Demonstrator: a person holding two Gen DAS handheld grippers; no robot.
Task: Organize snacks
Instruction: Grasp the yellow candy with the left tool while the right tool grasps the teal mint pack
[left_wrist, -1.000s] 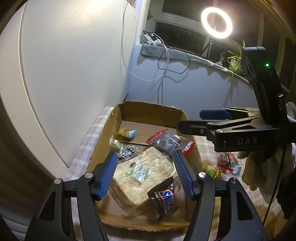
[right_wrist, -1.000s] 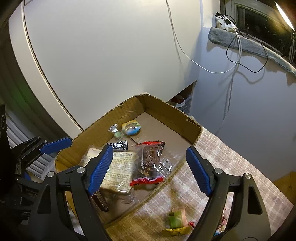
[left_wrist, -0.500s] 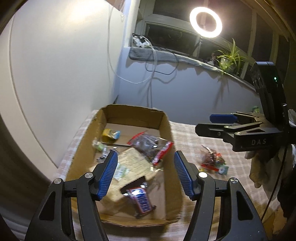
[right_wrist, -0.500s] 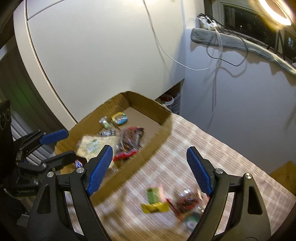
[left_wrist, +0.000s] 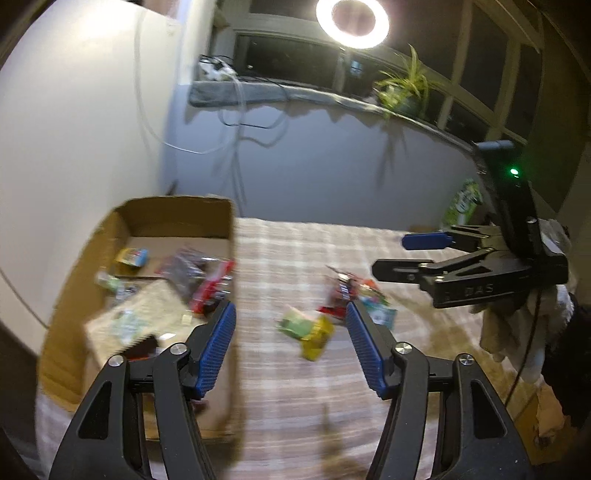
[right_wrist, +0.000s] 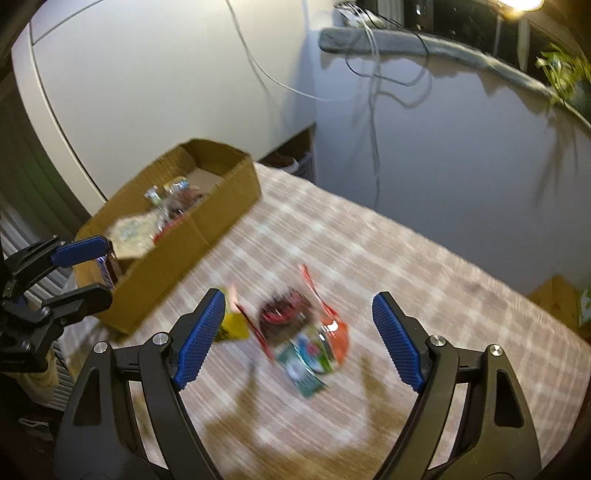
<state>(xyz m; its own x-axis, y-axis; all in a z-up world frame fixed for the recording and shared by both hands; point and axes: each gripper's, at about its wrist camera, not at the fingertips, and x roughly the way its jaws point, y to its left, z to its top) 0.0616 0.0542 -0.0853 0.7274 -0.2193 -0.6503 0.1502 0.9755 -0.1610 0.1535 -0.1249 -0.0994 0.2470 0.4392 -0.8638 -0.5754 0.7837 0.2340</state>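
A cardboard box (left_wrist: 177, 216) at the table's left holds several snack packets; it also shows in the right wrist view (right_wrist: 225, 192). A small heap of loose snacks lies on the checked cloth: a yellow-green packet (left_wrist: 306, 330), a red-edged clear bag (right_wrist: 284, 314) and a teal packet (right_wrist: 303, 363). My left gripper (left_wrist: 290, 339) is open and empty above the yellow-green packet. My right gripper (right_wrist: 299, 338) is open and empty above the heap; it shows side-on in the left wrist view (left_wrist: 406, 254). Both views are motion-blurred.
A checked tablecloth (right_wrist: 406, 258) covers the table. A white wall with hanging cables (right_wrist: 373, 92) stands behind. A windowsill with a plant (left_wrist: 402, 88) and a ring light (left_wrist: 352, 22) are at the back. A green carton (left_wrist: 463, 201) stands far right.
Both grippers have swung right, away from the box and over the loose snacks on the cloth. Both have stayed open and empty.
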